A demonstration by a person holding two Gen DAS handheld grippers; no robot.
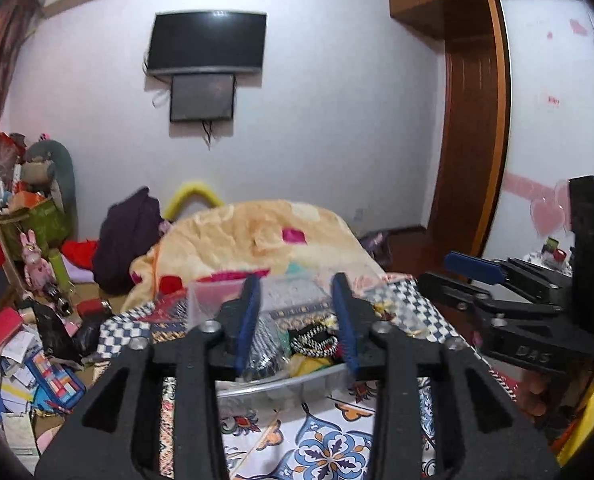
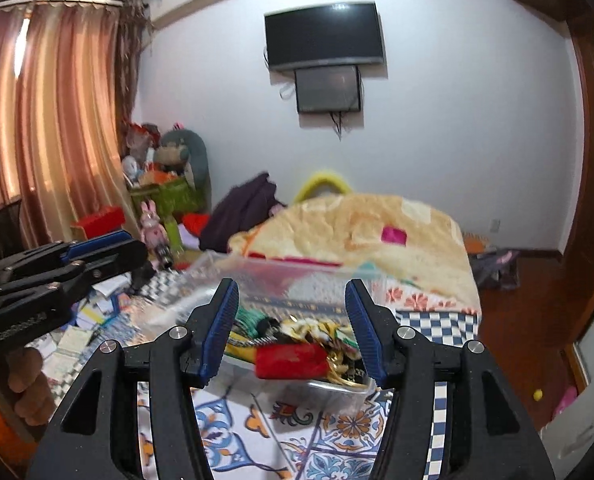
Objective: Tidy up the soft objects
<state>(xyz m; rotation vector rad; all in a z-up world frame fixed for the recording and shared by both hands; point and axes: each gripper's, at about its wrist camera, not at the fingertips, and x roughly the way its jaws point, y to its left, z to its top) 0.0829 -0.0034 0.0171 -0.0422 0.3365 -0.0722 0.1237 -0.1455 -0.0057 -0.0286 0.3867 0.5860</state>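
A clear plastic bin (image 1: pixel 289 386) sits on the patterned bed cover, filled with several soft items: striped black-and-white fabric (image 1: pixel 313 342), yellow cloth and grey fabric. In the right wrist view the bin (image 2: pixel 337 394) holds a red roll (image 2: pixel 291 360), green fabric and gold-black pieces. My left gripper (image 1: pixel 297 288) is open and empty, above the bin's near side. My right gripper (image 2: pixel 291 292) is open and empty over the bin. Each gripper shows in the other's view, the right one (image 1: pixel 473 268) and the left one (image 2: pixel 97 242).
A yellow-orange blanket (image 1: pixel 257 232) is heaped on the bed behind the bin. A checkered cloth (image 1: pixel 417 304) lies beside it. Books, papers and toys (image 1: pixel 29 344) litter the floor at left. A wardrobe (image 1: pixel 477 120) stands at right, a TV (image 1: pixel 207 42) on the wall.
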